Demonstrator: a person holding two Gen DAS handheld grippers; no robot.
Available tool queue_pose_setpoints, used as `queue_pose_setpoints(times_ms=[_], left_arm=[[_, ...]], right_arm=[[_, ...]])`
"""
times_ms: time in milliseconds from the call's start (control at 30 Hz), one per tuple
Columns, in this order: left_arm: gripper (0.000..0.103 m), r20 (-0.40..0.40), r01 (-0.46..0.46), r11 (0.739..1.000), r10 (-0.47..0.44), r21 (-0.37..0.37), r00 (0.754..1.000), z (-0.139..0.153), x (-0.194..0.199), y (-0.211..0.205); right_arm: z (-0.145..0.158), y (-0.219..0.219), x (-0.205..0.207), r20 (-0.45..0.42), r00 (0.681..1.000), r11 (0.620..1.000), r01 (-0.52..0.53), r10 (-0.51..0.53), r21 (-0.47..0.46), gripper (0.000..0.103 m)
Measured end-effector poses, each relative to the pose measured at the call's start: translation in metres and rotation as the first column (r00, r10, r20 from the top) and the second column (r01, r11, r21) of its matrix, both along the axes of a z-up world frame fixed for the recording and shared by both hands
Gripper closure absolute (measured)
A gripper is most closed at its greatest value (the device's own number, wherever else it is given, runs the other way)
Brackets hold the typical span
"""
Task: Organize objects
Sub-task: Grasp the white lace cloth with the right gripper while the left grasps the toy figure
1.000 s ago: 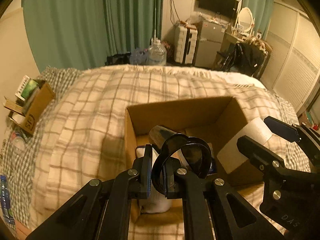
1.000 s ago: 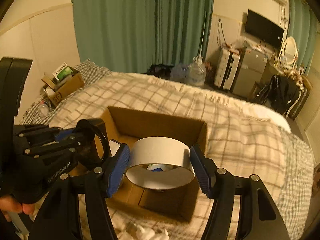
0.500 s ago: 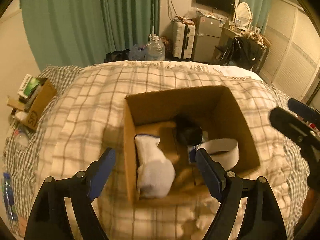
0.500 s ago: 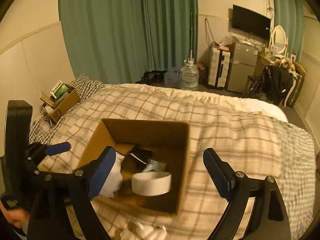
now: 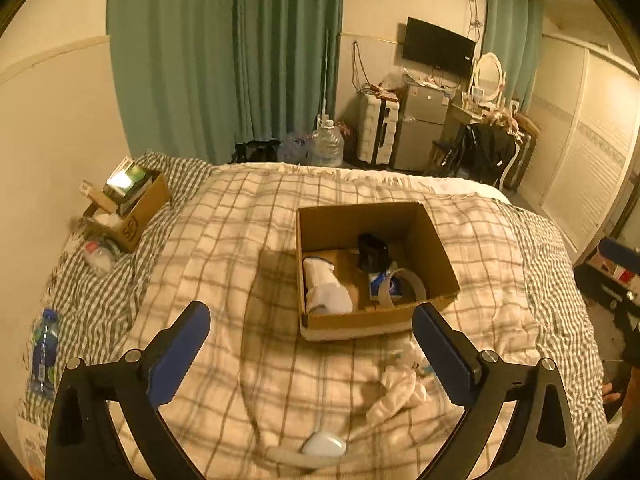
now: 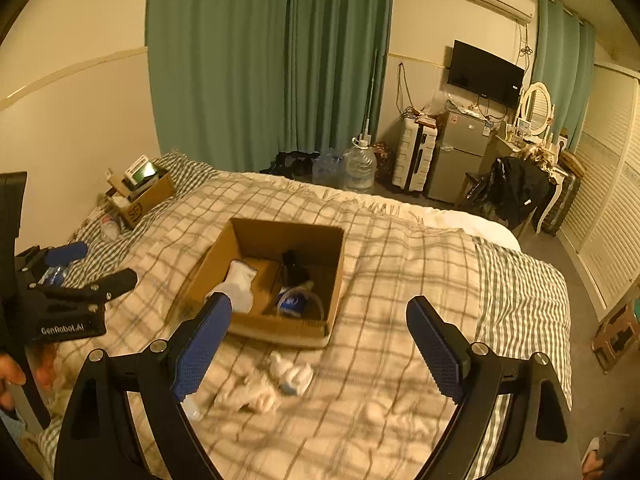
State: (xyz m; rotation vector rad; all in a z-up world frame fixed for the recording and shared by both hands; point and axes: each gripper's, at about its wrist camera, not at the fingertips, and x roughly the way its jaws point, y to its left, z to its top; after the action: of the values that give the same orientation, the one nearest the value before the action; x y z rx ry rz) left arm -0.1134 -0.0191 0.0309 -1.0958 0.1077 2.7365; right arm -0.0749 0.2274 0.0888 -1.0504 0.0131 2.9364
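The bed [image 5: 224, 248], under its plaid blanket, carries the open cardboard box [image 5: 436, 248] near its middle. A second ago both tools were over the box, the left gripper [image 5: 312, 354] clamping dark sunglasses [image 5: 372, 254] and the right gripper [image 6: 320, 350] a tape roll [image 5: 404, 286]. Now both have pulled back with jaws spread wide and empty, so both items are delivered. The box also holds a white sock [image 5: 324, 286] along its left wall. Still loose by the bed's near edge: a crumpled white cloth [image 5: 400, 394], another small white bundle [image 6: 290, 372] and a pale rounded item [image 5: 324, 446], likely next to go.
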Motion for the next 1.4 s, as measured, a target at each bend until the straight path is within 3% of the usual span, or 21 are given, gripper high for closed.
queue_pose_setpoints(times_ms=[167,367,633,900,1000,1100,1233,1400], left_arm=[[0.000,-0.002,-0.052,0.999,0.052,-0.001,0.999,-0.024,0.022,-0.017],[0.000,0.048,-0.124,0.992,0.123,0.016,0.991,-0.078,0.035,-0.040],[0.000,0.146,-0.149,0.989,0.150,-0.020,0.978,-0.150,0.029,-0.043],[0.000,0.235,-0.156,0.987,0.158,-0.029,0.959,-0.179,0.020,-0.045],[0.000,0.248,-0.148,0.988,0.155,-0.046,0.956,-0.184,0.016,-0.041],[0.000,0.265,-0.134,0.989,0.147,-0.066,0.953,-0.189,0.013,-0.035],[0.000,0.254,-0.104,0.990,0.126,-0.099,0.959,-0.186,0.015,-0.024],[0.000,0.219,-0.053,0.991,0.079,-0.120,0.972,-0.173,0.013,0.001]], right_arm=[[-0.030,-0.018,0.019,0.038,0.999,1.000,0.002,-0.001,-0.031,0.014],[-0.098,-0.038,0.022,0.108,0.994,0.998,0.018,-0.011,-0.067,0.014],[-0.168,-0.059,-0.008,0.235,0.971,0.998,-0.021,0.035,-0.065,0.014],[-0.226,-0.069,-0.053,0.368,0.926,0.992,-0.044,0.084,-0.116,0.015],[-0.247,-0.075,-0.062,0.435,0.895,0.992,-0.057,0.100,-0.112,0.026],[-0.260,-0.074,-0.065,0.473,0.874,0.990,-0.057,0.111,-0.126,0.048],[-0.253,-0.072,-0.058,0.455,0.882,0.990,-0.070,0.119,-0.123,0.085],[-0.215,-0.055,-0.035,0.379,0.922,0.994,-0.048,0.081,-0.094,0.089]])
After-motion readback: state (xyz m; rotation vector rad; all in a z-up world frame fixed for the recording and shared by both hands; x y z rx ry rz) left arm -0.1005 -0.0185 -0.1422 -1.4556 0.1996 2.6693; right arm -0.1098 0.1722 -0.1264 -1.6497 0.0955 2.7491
